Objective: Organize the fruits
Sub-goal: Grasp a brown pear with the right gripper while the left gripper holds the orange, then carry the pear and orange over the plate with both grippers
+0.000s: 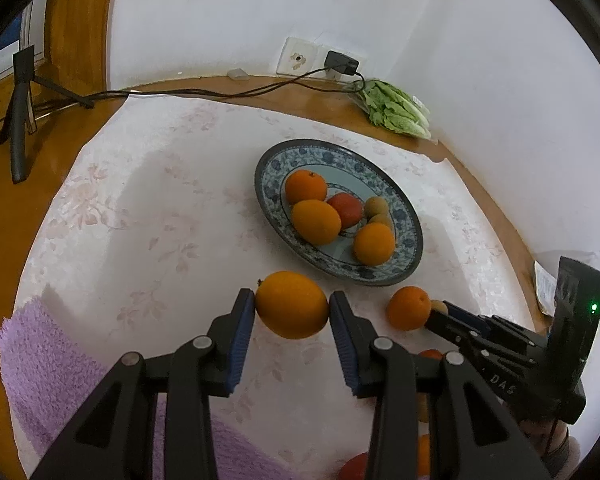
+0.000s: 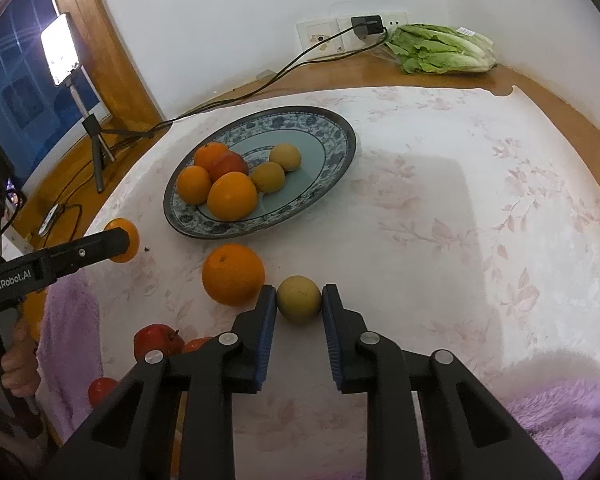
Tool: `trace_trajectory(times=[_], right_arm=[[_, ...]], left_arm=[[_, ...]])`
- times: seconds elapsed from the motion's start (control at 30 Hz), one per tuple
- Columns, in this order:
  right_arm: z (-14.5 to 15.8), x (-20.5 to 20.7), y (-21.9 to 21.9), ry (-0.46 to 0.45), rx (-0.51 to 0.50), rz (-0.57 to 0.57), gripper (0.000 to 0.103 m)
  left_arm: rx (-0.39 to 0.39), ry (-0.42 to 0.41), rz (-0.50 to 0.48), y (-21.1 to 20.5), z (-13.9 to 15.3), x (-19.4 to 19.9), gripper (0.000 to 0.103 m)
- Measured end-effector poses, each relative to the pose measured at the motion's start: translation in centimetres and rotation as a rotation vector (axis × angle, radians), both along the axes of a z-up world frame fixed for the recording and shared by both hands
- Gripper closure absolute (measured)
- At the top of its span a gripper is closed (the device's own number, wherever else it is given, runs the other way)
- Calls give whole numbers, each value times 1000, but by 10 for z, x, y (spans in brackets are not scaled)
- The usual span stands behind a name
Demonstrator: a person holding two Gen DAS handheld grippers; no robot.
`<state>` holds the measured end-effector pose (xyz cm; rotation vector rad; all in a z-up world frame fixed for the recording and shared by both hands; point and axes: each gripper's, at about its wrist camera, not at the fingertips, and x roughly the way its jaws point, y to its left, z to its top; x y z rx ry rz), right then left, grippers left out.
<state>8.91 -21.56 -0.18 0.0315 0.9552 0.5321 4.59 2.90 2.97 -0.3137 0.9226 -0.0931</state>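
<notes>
My left gripper [image 1: 292, 306] is shut on a large orange [image 1: 292, 305] and holds it above the cloth, just in front of the blue patterned plate [image 1: 404, 216]. The plate [image 2: 336, 136] holds several oranges, a red fruit and small yellow-brown fruits. My right gripper [image 2: 299, 298] is shut on a small yellow-brown fruit [image 2: 299, 299] that rests on the cloth. It stands next to a loose orange [image 2: 233, 274], also seen in the left wrist view [image 1: 409, 307]. The left gripper [image 2: 118, 242] shows at the left of the right wrist view.
Red fruits [image 2: 157, 341] lie near the front left. A purple towel [image 1: 48, 360] covers the table's near edge. Bagged lettuce [image 2: 440, 50] lies at the back by the wall socket [image 2: 340, 34], with a cable across the wooden table. A tripod lamp [image 2: 94, 136] stands at the left.
</notes>
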Motion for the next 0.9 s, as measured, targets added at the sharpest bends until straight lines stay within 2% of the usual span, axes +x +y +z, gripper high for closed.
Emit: trace_trajectory(times=[0.23, 0.5, 0.9], right_arm=[[5, 1, -4, -5, 20, -9, 79], [21, 8, -9, -44, 24, -2, 79], [30, 29, 14, -85, -10, 67, 79]], left_arm=[[28, -9, -29, -14, 11, 8, 63], [46, 3, -58, -29, 9, 25, 63], [84, 12, -81, -40, 1, 47, 63]])
